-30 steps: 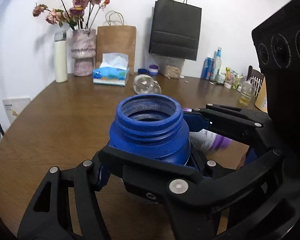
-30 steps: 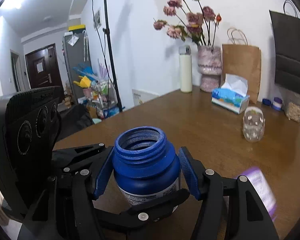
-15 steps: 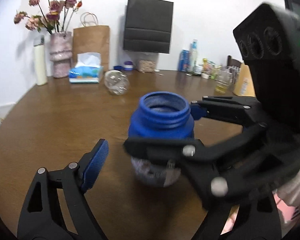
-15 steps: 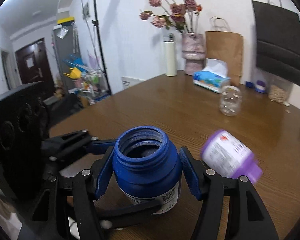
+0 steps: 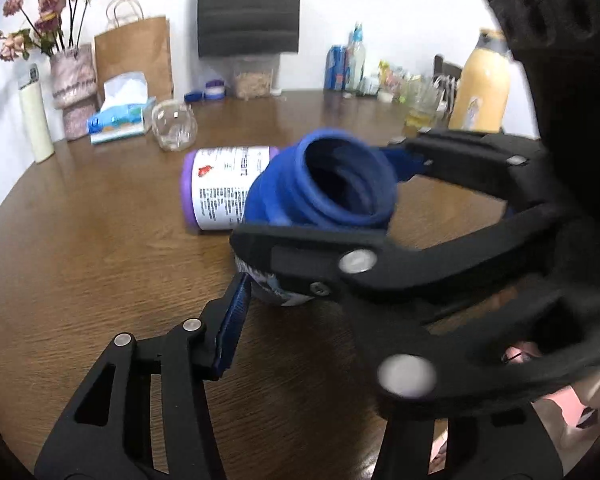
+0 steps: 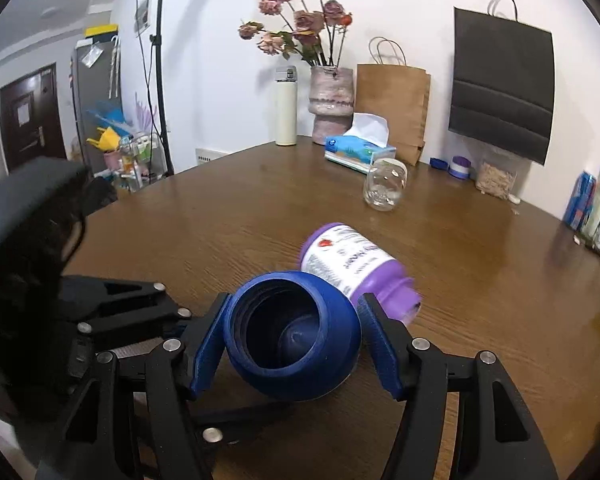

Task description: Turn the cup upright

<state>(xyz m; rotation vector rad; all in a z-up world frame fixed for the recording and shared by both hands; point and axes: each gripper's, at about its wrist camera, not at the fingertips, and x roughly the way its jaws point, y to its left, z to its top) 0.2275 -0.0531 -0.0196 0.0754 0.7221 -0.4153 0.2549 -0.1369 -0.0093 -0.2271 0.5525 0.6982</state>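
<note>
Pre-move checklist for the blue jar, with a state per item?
1. Blue jar upright: not ok. It is tipped, with its mouth towards the right wrist camera.
2. Right gripper pads flank the jar: ok. Firm grip: cannot tell.
3. Left gripper clear of the jar: cannot tell. One pad sits by the jar's base, and the other finger is hidden.
4. Room behind the jar: not ok. The purple bottle lies on its side right behind it.
5. Jar base resting on the table: cannot tell.
6. Glass jar out of the way: ok.
</note>
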